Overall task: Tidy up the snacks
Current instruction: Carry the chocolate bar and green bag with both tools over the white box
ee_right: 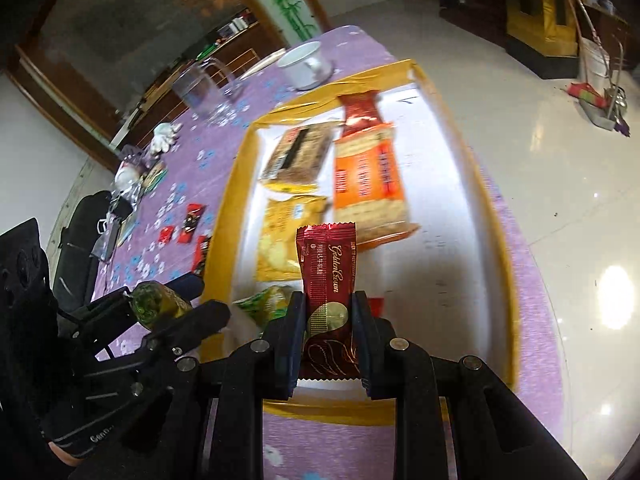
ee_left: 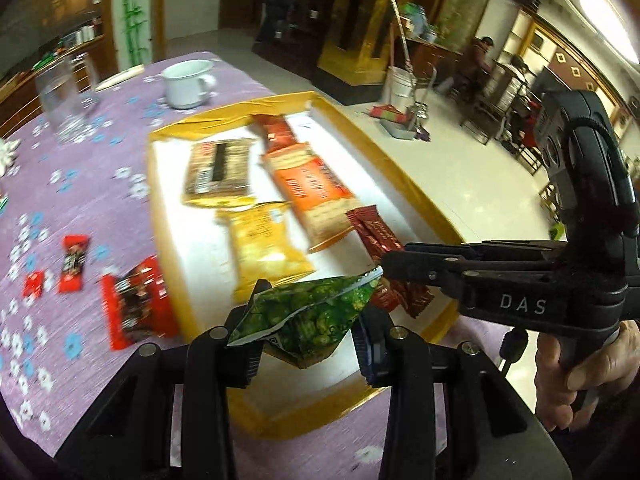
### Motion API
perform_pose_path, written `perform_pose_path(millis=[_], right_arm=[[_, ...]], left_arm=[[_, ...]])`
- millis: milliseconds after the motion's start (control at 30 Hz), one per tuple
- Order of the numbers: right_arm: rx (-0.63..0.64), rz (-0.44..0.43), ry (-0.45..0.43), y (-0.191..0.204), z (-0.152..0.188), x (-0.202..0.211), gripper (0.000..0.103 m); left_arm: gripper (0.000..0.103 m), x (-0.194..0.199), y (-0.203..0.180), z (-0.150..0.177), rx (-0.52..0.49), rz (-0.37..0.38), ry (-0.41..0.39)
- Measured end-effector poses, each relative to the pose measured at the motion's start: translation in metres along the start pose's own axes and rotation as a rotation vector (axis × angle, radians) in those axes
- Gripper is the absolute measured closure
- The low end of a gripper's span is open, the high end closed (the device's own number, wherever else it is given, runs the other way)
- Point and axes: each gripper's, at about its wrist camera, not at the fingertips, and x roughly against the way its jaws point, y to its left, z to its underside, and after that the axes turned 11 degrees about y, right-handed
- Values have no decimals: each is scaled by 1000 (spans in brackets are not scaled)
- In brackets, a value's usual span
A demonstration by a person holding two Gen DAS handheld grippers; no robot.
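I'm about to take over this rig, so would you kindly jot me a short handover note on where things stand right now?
Left claw: shut on a green snack bag, held above the tray's near end.
Right claw: shut on a dark red Golden Crown bar, also above the tray.
Gold-rimmed tray: already holds a brown packet, an orange cracker pack, a yellow chip bag and more red bars.
Left to do: set down both held snacks, then collect the red packets on the purple cloth beside the tray.
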Motion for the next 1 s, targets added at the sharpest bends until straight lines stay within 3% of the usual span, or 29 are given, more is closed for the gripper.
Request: perform_pose_path(millis=[200, 467, 1000], right_arm=[[-19, 22, 10, -20, -2, 2, 79], [-29, 34, 33, -37, -6, -2, 79], [-29, 47, 59, -37, -12, -16, 79]], left_arm=[[68, -18, -20, -12, -46, 5, 18], [67, -38, -41, -15, -119, -63, 28], [67, -51, -39, -12, -169, -160, 45]])
